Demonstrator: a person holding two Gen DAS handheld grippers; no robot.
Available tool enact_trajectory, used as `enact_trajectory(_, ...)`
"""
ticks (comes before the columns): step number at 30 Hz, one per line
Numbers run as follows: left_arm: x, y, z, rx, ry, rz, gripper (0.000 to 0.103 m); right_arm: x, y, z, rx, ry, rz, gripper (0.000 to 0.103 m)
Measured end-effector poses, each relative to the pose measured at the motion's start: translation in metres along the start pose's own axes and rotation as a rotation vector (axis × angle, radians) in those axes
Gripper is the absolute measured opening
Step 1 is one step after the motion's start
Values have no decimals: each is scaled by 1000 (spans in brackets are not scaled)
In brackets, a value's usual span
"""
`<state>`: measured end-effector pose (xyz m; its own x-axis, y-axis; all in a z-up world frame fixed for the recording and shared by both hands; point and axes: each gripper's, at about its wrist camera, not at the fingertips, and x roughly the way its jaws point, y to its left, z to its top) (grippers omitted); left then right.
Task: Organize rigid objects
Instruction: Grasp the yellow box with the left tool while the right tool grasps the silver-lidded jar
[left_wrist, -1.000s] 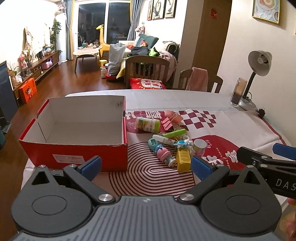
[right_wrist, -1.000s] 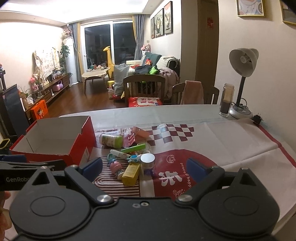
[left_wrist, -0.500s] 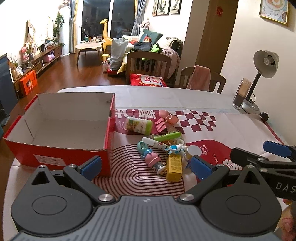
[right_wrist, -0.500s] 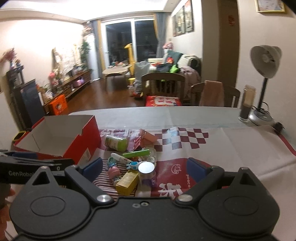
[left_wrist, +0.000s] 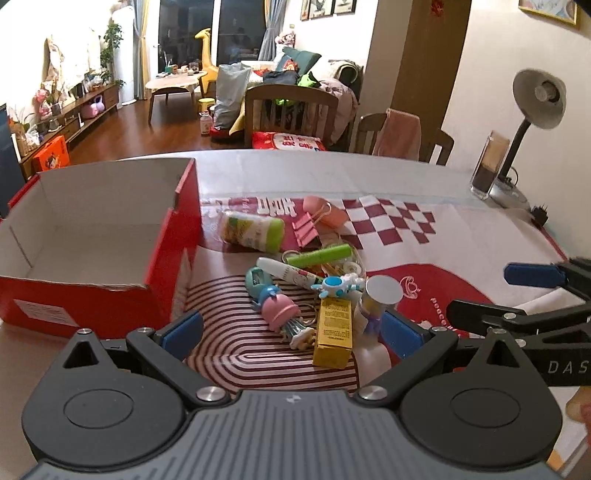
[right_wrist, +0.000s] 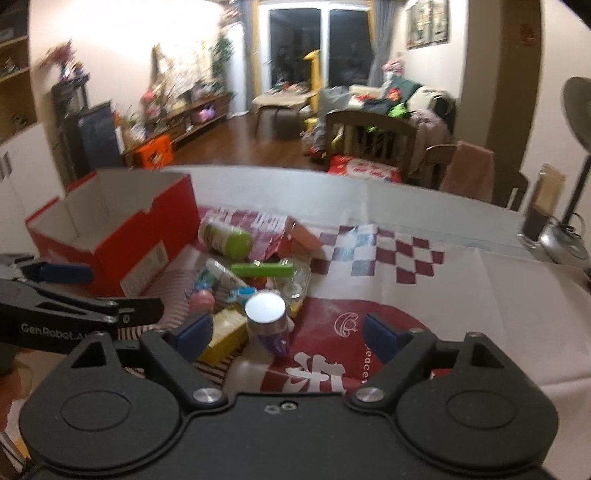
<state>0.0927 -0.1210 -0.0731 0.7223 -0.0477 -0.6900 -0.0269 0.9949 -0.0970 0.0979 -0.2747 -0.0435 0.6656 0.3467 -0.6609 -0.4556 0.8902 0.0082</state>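
A pile of small objects lies mid-table: a green-capped bottle (left_wrist: 253, 232), pink binder clips (left_wrist: 306, 229), a green marker (left_wrist: 319, 254), a pink toy (left_wrist: 279, 309), a yellow box (left_wrist: 332, 332) and a silver-lidded jar (left_wrist: 382, 291). An open red cardboard box (left_wrist: 162, 258) stands left of the pile. My left gripper (left_wrist: 291, 330) is open just in front of the pile. My right gripper (right_wrist: 286, 330) is open with the silver-lidded jar (right_wrist: 266, 314) between its fingers, apart from them. The right gripper also shows in the left wrist view (left_wrist: 517, 291).
A desk lamp (left_wrist: 535, 107) and a dark glass container (left_wrist: 487, 170) stand at the table's far right. Chairs (left_wrist: 291, 110) stand behind the table's far edge. A red-and-white patterned cloth (left_wrist: 443, 258) covers the table.
Both grippers have moved forward and closer to the pile. The right gripper has swung left, and the silver-lidded jar now sits between its fingers. Both stay open.
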Motion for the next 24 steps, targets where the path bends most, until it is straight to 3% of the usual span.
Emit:
enact_trajectory(3, 17, -1, -5, 3, 21, 1, 103, 16, -8, 3, -44, 25, 12, 75)
enact_trajectory(7, 32, -10, -10, 38, 34, 9, 102, 31, -24, 12, -16, 44, 21, 75)
enact_trajectory(14, 51, -34, -16, 134, 36, 3, 102, 57, -15, 14, -38, 93, 82, 74)
enact_trajectory(20, 68, -42, -17, 164, 67, 1, 89, 80, -7, 12, -64, 141, 101, 62)
enact_trajectory(24, 79, -46, -17, 179, 95, 1, 69, 94, -8, 12, -41, 180, 110, 53)
